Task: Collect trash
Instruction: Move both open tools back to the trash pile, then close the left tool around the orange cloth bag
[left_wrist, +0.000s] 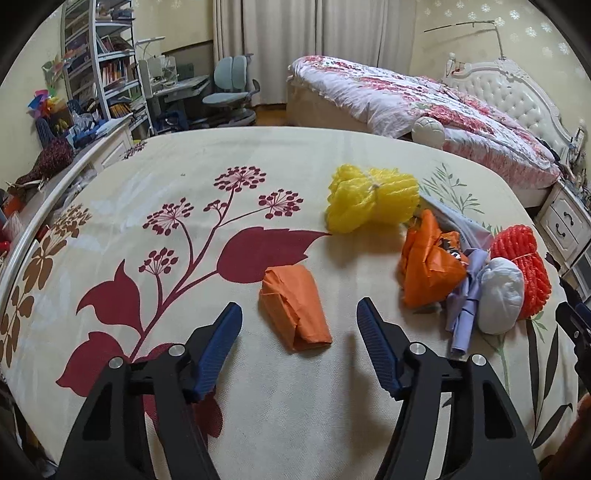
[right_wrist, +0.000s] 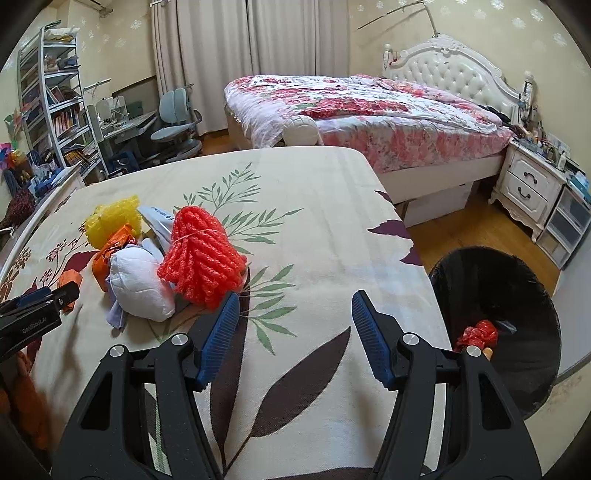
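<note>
Trash lies on a table with a floral cloth (left_wrist: 184, 177). In the left wrist view my left gripper (left_wrist: 299, 314) is open, its fingers on either side of a folded orange paper wad (left_wrist: 295, 306). Beyond lie a yellow foam net (left_wrist: 373, 197), an orange plastic bag (left_wrist: 428, 267), a white wad (left_wrist: 500, 293), purple paper (left_wrist: 465, 314) and a red foam net (left_wrist: 524, 264). In the right wrist view my right gripper (right_wrist: 291, 299) is open and empty over the cloth, just right of the red foam net (right_wrist: 201, 258). The white wad (right_wrist: 142, 286) lies left of it.
A black-lined trash bin (right_wrist: 495, 325) stands on the floor right of the table, with red trash (right_wrist: 478, 334) inside. A bed (right_wrist: 369, 110) lies beyond the table, with a nightstand (right_wrist: 528, 184) at the right. Desk, chair (right_wrist: 177, 118) and shelves stand far left.
</note>
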